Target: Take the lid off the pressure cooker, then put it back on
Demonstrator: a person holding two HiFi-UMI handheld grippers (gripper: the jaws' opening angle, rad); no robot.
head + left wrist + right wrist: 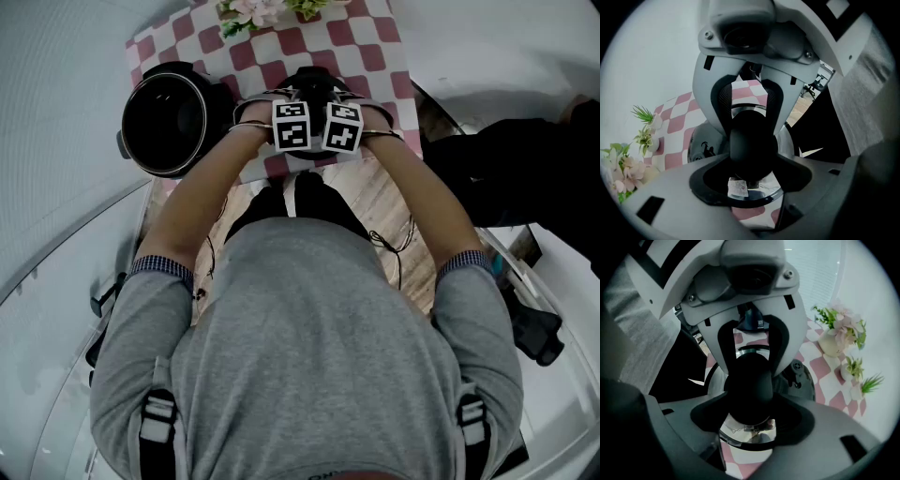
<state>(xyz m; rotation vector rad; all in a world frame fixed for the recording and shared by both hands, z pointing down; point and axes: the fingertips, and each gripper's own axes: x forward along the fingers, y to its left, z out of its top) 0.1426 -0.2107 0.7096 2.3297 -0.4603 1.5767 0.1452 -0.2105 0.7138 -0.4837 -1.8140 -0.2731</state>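
1. Head view: nearest is the person's grey shirt. Beyond it, bare forearms reach to the left gripper and right gripper, which meet side by side over a red-and-white checked cloth. Just left of them stands the pot, round, dark inside and uncovered (so the first half looks done). Flowers sit at the far edge.
2. Left gripper view: its jaws stand apart on either side of the rounded black handle of the lid. The handle is between them, and no pad clearly presses on it. The lid is over the cloth, right of the pot; whether it is resting or lifted I cannot tell.
3. Right gripper view: the same from the opposite side, with jaws apart and the handle between them. The lid's polished metal rim mirrors its surroundings.
4. The lid is probably stiff, fairly heavy and slick on its steel. The matte handle looks the safest hold, shared by both grippers to keep the lid level.
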